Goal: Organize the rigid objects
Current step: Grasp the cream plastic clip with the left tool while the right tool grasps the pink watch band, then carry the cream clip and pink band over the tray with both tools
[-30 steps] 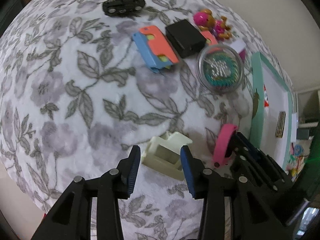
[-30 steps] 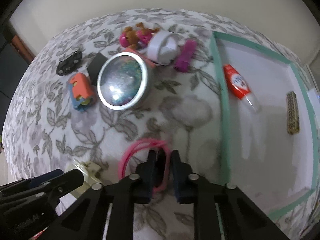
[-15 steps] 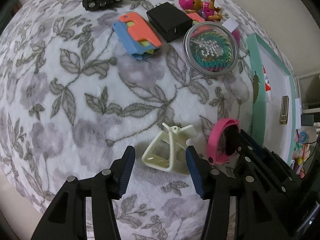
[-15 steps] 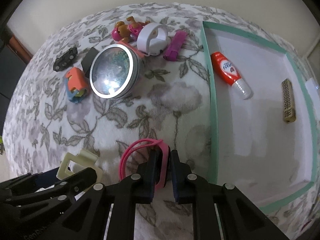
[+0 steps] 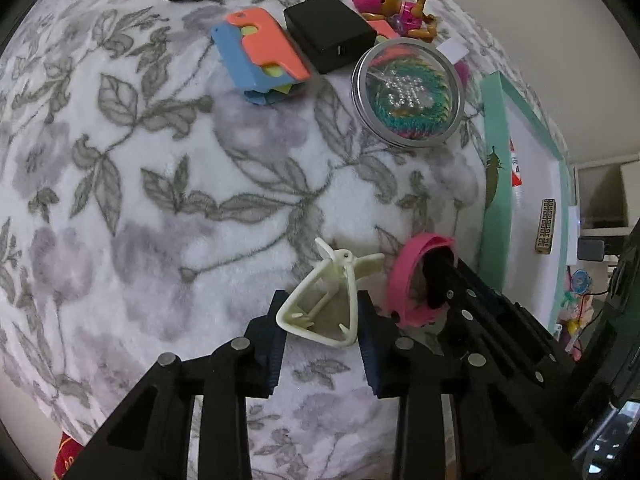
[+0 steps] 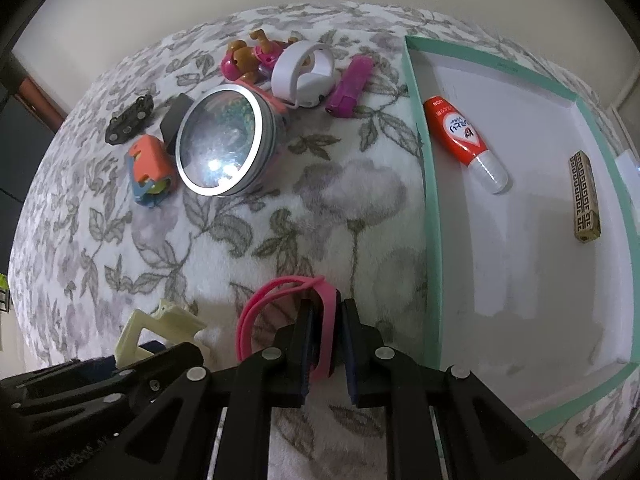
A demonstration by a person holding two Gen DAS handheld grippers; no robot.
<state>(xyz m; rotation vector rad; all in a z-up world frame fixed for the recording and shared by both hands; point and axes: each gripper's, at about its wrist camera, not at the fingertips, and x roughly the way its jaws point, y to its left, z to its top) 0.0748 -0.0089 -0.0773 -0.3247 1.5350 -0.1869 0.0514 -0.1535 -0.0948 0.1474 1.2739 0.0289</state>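
Cream hair clip (image 5: 328,308) is pinched between the pads of the left gripper (image 5: 320,334), jaws just closed in from a wider gap half a second ago; the clip is lifted off the floral blanket (image 5: 160,200), hinge end pointing away from the camera, long axis along the fingers. Pink bracelet (image 6: 320,320) is clamped edge-on in the right gripper (image 6: 326,344), near the teal box (image 6: 430,240). Glue bottle (image 6: 460,136) and patterned bar (image 6: 585,196) inside the box are seen clearly only in the right wrist view.
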